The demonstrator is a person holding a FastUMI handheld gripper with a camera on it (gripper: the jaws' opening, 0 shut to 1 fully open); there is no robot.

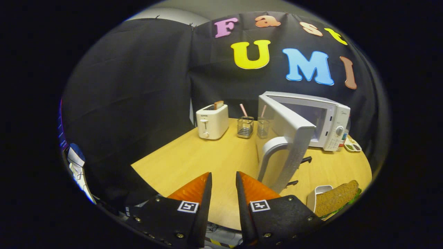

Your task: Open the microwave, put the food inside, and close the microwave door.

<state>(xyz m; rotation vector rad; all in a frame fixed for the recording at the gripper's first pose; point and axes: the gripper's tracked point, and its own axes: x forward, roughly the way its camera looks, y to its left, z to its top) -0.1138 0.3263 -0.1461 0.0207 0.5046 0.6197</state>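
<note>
A white microwave stands at the back right of the wooden table. Its door is swung wide open toward me, with the grey handle just beyond my right finger. The cavity shows behind the door. A brown-bread sandwich with green leaves lies on a white dish to the right of my fingers, near the table's front edge. My gripper hovers over the table's front edge, fingers a small gap apart with nothing between them.
A white toaster with a slice in it stands at the back of the table. Two wire holders with sticks sit between it and the microwave door. A small dish lies right of the microwave. Black cloth walls surround the table.
</note>
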